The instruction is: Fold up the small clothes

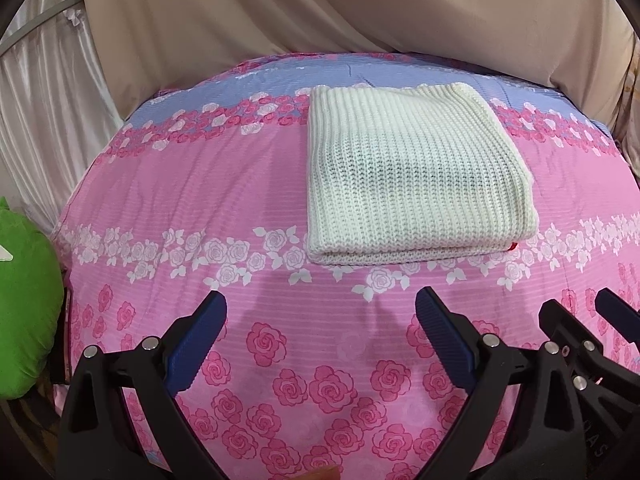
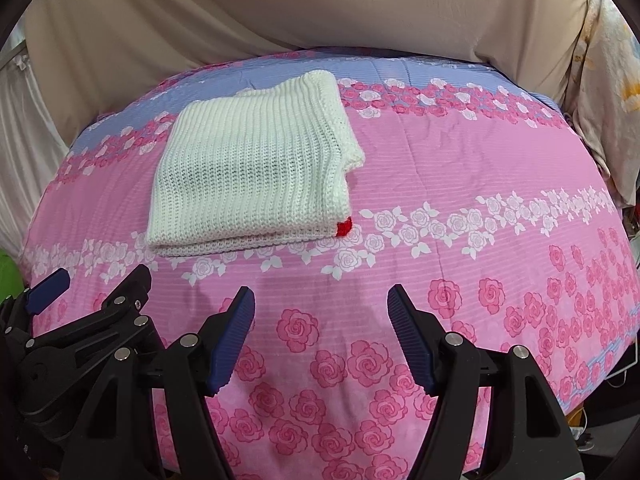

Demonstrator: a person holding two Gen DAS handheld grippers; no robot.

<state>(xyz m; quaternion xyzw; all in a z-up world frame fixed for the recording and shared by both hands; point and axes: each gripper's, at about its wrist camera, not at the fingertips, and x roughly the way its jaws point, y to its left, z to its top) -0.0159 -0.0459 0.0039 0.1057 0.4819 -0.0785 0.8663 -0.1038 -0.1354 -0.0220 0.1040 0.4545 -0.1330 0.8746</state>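
A cream ribbed knit garment [image 1: 412, 176] lies folded into a flat rectangle on the pink rose-print bed cover [image 1: 200, 216]. It also shows in the right wrist view [image 2: 252, 176], with a small red tag [image 2: 344, 227] at its near right corner. My left gripper [image 1: 320, 312] is open and empty, hovering over the cover in front of the garment. My right gripper [image 2: 320, 304] is open and empty, close beside the left one, to the garment's near right. Each gripper shows at the edge of the other's view.
A green plush cushion [image 1: 24, 312] sits at the bed's left edge. Beige draped fabric [image 1: 320, 8] hangs behind the bed. White satin curtain [image 1: 40, 100] is at the left. Patterned cloth [image 2: 608, 100] hangs at the right.
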